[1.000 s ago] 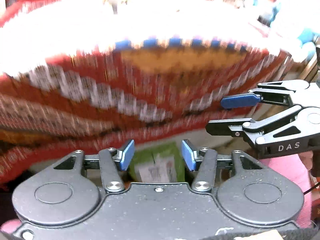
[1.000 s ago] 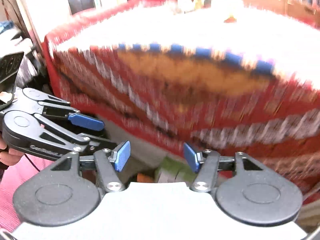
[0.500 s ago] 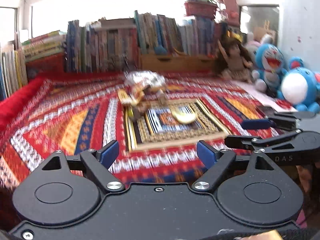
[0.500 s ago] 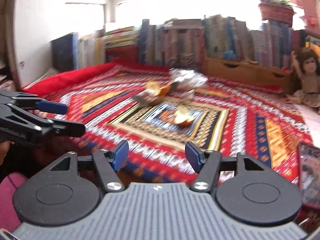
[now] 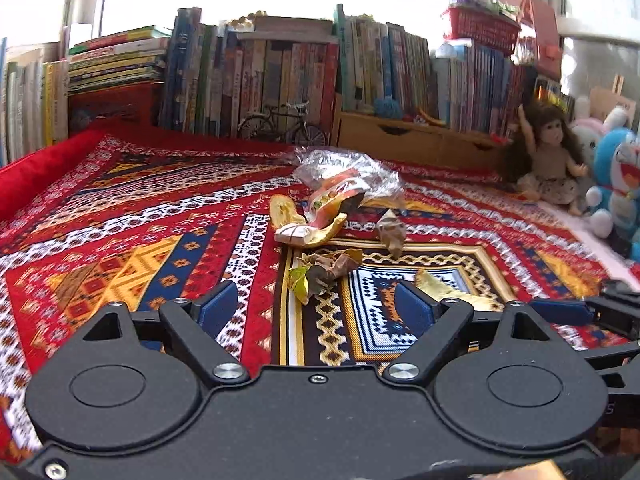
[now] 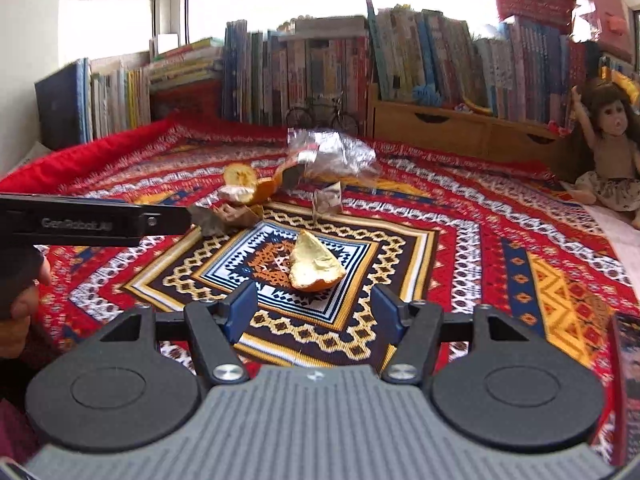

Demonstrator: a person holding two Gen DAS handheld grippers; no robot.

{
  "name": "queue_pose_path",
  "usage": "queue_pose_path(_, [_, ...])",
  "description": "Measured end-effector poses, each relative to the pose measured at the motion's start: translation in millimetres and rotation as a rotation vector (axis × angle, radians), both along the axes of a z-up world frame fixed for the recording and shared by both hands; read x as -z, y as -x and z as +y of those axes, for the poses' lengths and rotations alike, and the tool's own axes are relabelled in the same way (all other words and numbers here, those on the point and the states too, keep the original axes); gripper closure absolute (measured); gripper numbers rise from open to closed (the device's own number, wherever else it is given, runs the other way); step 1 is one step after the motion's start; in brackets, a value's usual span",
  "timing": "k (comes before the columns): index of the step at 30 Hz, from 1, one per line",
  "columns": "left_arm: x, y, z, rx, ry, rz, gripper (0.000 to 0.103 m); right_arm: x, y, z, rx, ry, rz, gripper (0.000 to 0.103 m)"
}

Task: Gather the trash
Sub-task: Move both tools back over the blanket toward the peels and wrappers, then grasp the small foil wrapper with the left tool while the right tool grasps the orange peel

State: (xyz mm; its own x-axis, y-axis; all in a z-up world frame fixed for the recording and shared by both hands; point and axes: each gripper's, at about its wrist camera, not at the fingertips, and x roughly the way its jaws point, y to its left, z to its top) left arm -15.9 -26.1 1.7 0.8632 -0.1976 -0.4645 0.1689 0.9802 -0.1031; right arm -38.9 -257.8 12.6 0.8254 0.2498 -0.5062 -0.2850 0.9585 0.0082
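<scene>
Trash lies in the middle of a patterned red rug [image 5: 120, 240]. A crumpled clear plastic wrapper [image 5: 344, 172] sits furthest back, with orange peel [image 5: 308, 228] in front of it and a brown crumpled paper [image 5: 392, 228] to its right. Dry leaves [image 5: 324, 268] lie just beyond my left gripper [image 5: 316, 308], which is open and empty. My right gripper [image 6: 312, 312] is open too, right behind a single orange peel piece [image 6: 314, 268]. The wrapper [image 6: 332, 152] and other peel [image 6: 244, 188] show further back there.
Rows of books [image 5: 280, 72] and a wooden drawer box [image 5: 420, 140] line the far edge, with a small model bicycle [image 5: 284, 124]. A doll [image 5: 548, 156] and blue plush toys [image 5: 616, 184] sit at the right. The left gripper's side [image 6: 92, 222] crosses the right view.
Both grippers have risen from below the rug's hanging edge to above its surface and moved forward toward the trash. The left jaws have opened wider.
</scene>
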Motion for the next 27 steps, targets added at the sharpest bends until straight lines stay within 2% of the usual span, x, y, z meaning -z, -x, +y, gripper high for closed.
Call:
queue_pose_path(3, [10, -18, -8, -0.006, -0.027, 0.016, 0.023, 6, -17, 8, 0.000, 0.013, 0.018, 0.028])
queue_pose_path(8, [22, -44, -13, -0.018, -0.018, 0.070, 0.032, 10, -40, 19, 0.003, 0.020, 0.037, 0.028])
queue_pose_path(10, [25, -50, -13, -0.014, -0.012, 0.085, 0.042, 13, -48, 21, 0.001, 0.025, 0.044, 0.028])
queue_pose_path(14, [27, -55, -13, -0.016, -0.023, 0.080, 0.053, 16, -57, 25, -0.005, 0.030, 0.061, 0.028])
queue_pose_path(17, [27, -58, -12, -0.012, -0.020, 0.081, 0.069, 18, -62, 28, -0.006, 0.029, 0.070, 0.028])
queue_pose_path(18, [26, -58, -12, -0.012, -0.020, 0.081, 0.078, 19, -63, 28, -0.008, 0.028, 0.074, 0.033])
queue_pose_path(19, [26, -58, -11, -0.013, -0.018, 0.080, 0.078, 19, -63, 29, -0.008, 0.029, 0.074, 0.041])
queue_pose_path(22, [25, -57, -11, -0.014, -0.017, 0.071, 0.083, 19, -62, 30, 0.002, 0.036, 0.063, 0.057])
queue_pose_path(24, [23, -54, -12, -0.012, -0.033, 0.057, 0.092, 19, -61, 28, 0.005, 0.025, 0.061, 0.057])
queue_pose_path(27, [20, -48, -13, 0.005, -0.044, 0.046, 0.094, 17, -58, 27, 0.008, 0.018, 0.048, 0.059])
